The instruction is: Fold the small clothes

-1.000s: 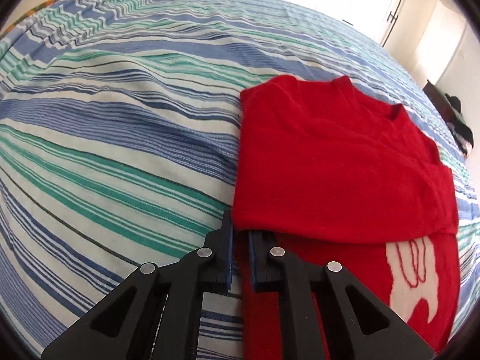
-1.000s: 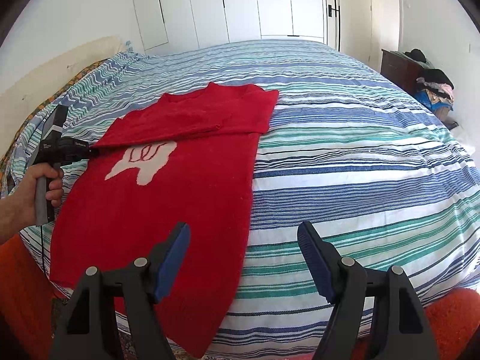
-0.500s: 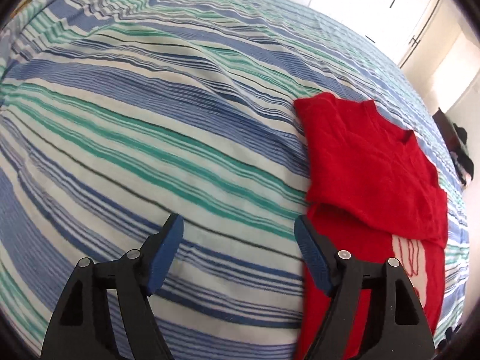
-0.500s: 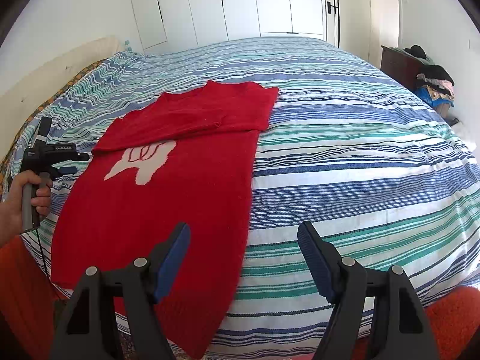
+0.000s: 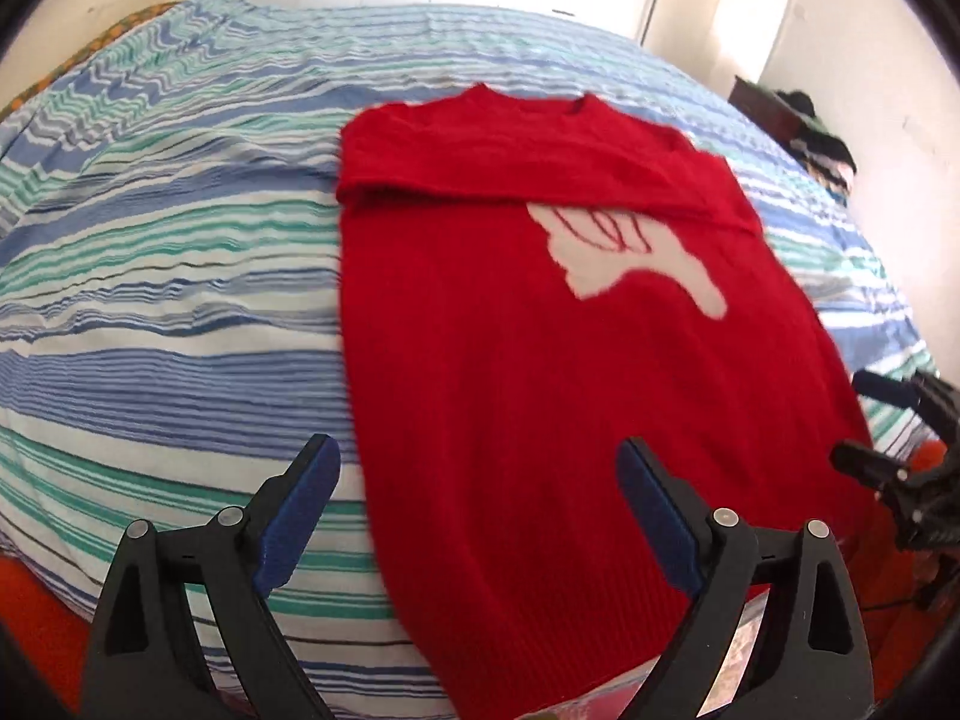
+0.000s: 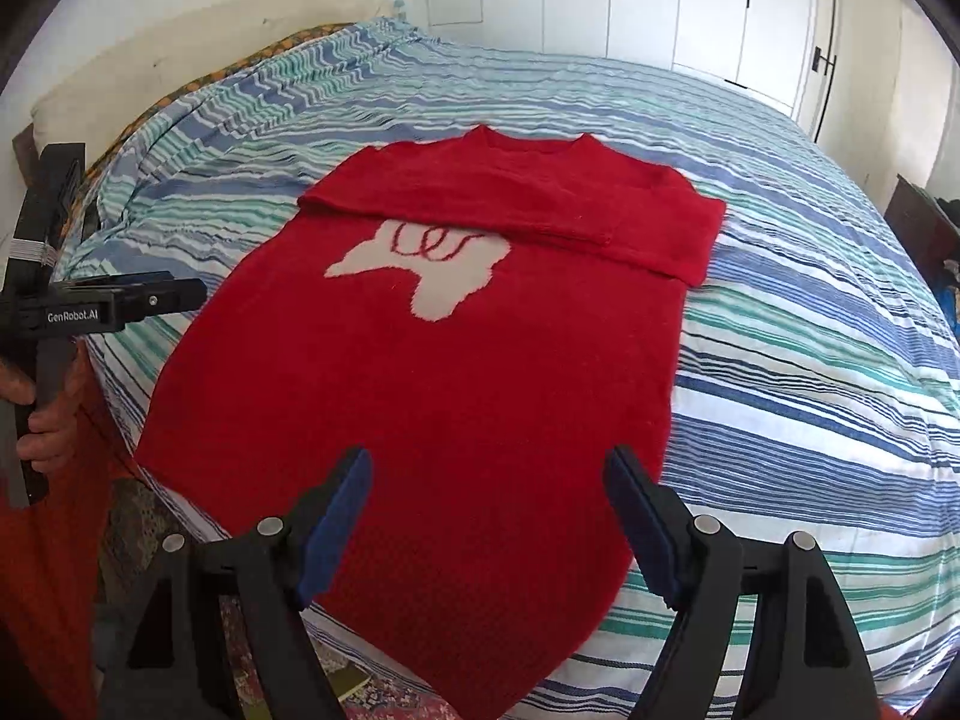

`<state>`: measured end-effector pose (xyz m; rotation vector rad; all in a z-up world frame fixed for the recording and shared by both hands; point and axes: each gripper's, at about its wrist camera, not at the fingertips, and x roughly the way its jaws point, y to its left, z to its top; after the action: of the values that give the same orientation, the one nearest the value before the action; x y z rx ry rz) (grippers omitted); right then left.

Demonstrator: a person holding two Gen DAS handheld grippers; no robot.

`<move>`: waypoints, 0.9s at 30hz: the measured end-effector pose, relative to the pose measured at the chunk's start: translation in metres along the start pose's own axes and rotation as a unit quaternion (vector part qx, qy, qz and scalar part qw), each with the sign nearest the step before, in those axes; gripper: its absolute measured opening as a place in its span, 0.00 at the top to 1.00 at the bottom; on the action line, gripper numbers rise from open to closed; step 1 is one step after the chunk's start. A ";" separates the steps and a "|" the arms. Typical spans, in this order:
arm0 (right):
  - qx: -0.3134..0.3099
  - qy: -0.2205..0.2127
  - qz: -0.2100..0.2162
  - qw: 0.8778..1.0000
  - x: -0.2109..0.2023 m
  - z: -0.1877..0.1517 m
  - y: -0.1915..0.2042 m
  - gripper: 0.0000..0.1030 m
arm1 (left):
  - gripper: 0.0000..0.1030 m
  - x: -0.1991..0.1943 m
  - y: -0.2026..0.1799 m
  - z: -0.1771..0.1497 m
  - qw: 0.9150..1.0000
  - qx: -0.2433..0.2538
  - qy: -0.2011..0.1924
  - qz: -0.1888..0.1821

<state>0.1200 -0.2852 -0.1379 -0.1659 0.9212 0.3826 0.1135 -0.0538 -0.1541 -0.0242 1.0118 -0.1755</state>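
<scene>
The red sweater (image 6: 456, 372) is lying flat on the striped bedspread (image 6: 810, 324), with both sleeves folded across the chest, so the white motif (image 6: 432, 273) is partly covered. Its hem is hanging a little over the edge of the bed, near the person.

The left gripper (image 5: 477, 516) is hovering above the lower left part of the sweater, with its jaws spread wide and holding nothing. The right gripper (image 6: 486, 525) is hovering above the hem, also released and empty.

I think the next step is folding the hem up toward the collar, and here some things can go wrong. If the two grippers are pinching at different heights, the fold is becoming crooked. If a pad is catching also the bedspread under the knit, the cover is lifting together with the sweater and the folded sleeves are sliding open. The knit looks thick and soft, so a shallow pinch at the hanging hem may slip out while lifting.
</scene>
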 end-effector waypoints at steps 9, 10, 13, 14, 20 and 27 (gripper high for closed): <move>0.015 0.072 -0.018 0.997 0.034 -0.025 -0.002 0.19 | 0.06 0.001 -0.002 -0.017 1.000 0.024 0.006 0.002; 0.015 0.065 -0.025 0.997 0.029 -0.024 -0.001 0.19 | 0.06 -0.007 0.002 -0.017 1.000 0.014 -0.010 -0.001; 0.027 0.020 -0.045 0.998 0.002 -0.017 -0.002 0.19 | 0.06 -0.029 0.009 -0.015 0.998 0.004 -0.062 0.015; 0.033 0.002 -0.049 0.998 -0.007 -0.017 -0.002 0.19 | 0.06 -0.032 0.011 -0.015 0.997 0.005 -0.072 0.025; 0.053 -0.057 -0.073 0.994 -0.027 -0.015 -0.002 0.19 | 0.06 -0.020 0.008 -0.016 0.996 0.026 -0.071 0.051; 0.059 0.069 -0.067 0.994 0.027 -0.030 -0.008 0.16 | 0.04 0.015 -0.002 -0.026 0.997 0.057 -0.008 0.049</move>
<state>0.1157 -0.2943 -0.1774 -0.1462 1.0602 0.1931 0.0991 -0.0569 -0.1797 0.1282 0.9839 -0.1421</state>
